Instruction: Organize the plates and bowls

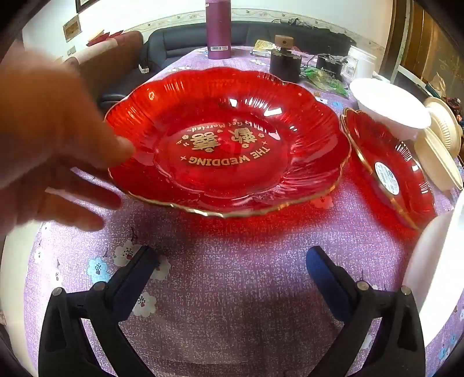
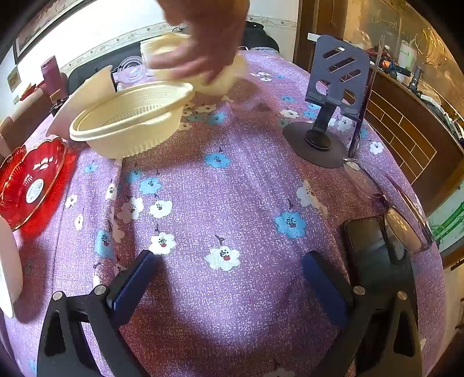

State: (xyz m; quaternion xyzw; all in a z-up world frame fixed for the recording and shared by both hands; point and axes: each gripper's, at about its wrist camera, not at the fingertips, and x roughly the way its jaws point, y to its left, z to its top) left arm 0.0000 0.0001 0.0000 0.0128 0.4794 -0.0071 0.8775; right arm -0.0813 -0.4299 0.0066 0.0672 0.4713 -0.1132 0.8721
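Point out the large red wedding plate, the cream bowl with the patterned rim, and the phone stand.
large red wedding plate (image 1: 229,150): left wrist view, gold lettering at centre.
cream bowl (image 2: 130,121): right wrist view, inner wall.
phone stand (image 2: 337,69): right wrist view, purple back panel.

white wall (image 1: 162,11) (patterned border), dark sofa (image 1: 179,43), purple floral tablecloth (image 2: 232,185).

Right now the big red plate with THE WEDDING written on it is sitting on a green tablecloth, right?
Not quite. The big red plate with THE WEDDING on it sits on a purple flowered tablecloth, not a green one; the left wrist view shows it.
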